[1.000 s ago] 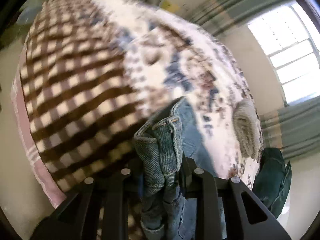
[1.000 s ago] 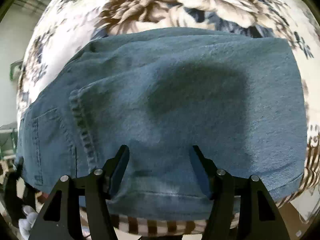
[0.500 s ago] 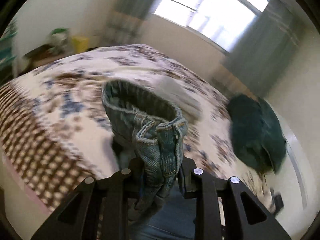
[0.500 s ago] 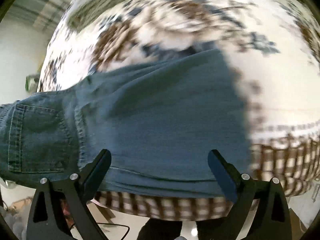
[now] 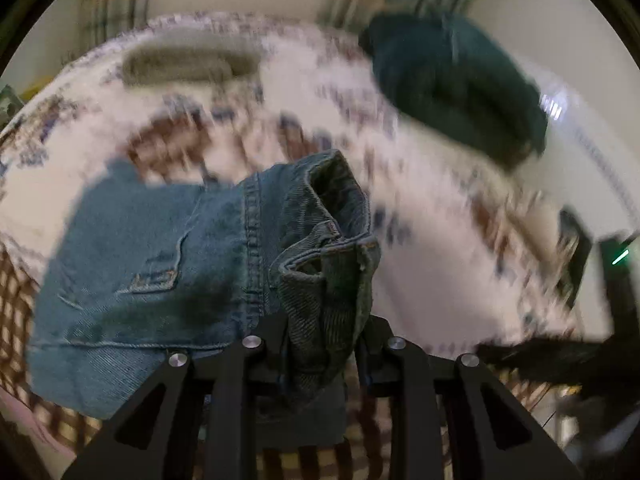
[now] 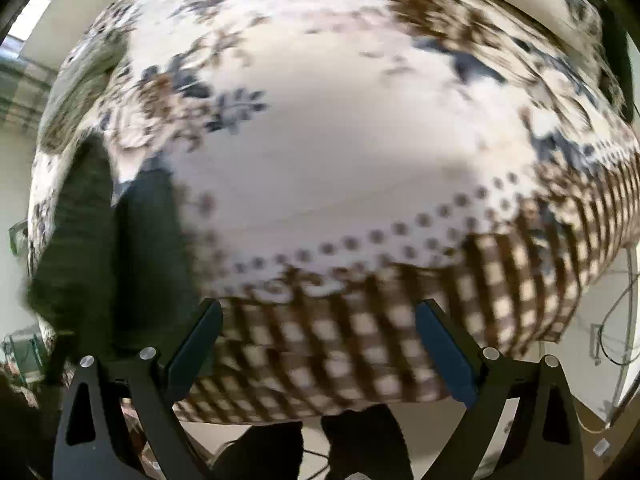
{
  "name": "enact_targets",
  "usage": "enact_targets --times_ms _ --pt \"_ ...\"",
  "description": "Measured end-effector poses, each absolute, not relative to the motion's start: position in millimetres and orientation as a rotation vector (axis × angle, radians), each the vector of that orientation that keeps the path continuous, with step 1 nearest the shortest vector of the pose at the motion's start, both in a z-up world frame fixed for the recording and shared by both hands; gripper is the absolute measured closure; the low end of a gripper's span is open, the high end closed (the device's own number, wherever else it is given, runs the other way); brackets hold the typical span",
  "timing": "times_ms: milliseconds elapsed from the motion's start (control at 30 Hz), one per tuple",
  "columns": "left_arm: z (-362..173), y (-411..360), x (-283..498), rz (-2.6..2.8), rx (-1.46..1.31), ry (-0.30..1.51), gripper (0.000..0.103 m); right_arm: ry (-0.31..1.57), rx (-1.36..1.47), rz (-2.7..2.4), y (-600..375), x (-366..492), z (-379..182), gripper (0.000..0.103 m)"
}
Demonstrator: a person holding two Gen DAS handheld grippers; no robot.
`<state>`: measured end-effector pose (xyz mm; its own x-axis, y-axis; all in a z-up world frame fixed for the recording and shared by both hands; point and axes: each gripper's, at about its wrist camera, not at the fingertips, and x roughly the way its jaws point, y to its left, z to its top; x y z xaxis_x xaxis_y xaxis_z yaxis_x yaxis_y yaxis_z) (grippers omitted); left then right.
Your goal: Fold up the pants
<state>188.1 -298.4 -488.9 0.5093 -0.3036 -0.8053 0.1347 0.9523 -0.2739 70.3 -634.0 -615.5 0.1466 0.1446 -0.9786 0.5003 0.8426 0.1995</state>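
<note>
On the bed [image 5: 420, 240], the pants [image 5: 160, 264] lie partly folded, one bunched end pinched in the left gripper [image 5: 324, 344] and lifted, while the right gripper [image 6: 316, 344], fingers wide and empty, hovers aside; final folding looks left.

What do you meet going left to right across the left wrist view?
Grey pillow → jeans → left gripper, shut on the jeans' bunched end → dark green garment.

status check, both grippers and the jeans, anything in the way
Left gripper shut on jeans at the waistband. Right gripper open, empty, over the bedspread. Dark green garment lies apart, not blocking.
</note>
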Motion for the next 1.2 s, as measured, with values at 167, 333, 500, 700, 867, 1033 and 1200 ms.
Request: enact_targets --times_ms 167,333,500,700,867,1033,1200 --pt "-493.7 -312.6 191.4 -0.257 -0.153 1.132 0.064 1.423 0.595 -0.236 -651.6 66.3 -616.8 0.004" --pt "-459.6 -295.1 198.6 -0.319 -0.305 1.193 0.021 1.385 0.718 -0.092 -652.8 90.8 -610.6 0.004" --pt "-425.9 -229.4 241.1 -0.207 -0.29 1.138 0.011 1.371 0.926 0.111 -632.2 135.2 -635.5 0.004" --pt "-440.0 -144.5 290.0 0.031 -0.18 1.158 0.011 1.45 0.98 0.257 -589.2 187.3 -699.2 0.004" --pt "-460.5 -115.1 307.3 0.087 -0.193 1.211 0.011 1.433 0.985 0.253 -567.2 189.5 -699.6 0.074" --pt "-472.4 -127.2 313.7 0.035 -0.226 1.255 0.011 1.338 0.95 0.187 -565.6 161.0 -649.8 0.086" --pt "-488.0 -152.3 329.2 -0.03 -0.23 1.289 0.011 1.306 0.923 0.013 -601.6 127.2 -634.6 0.088"
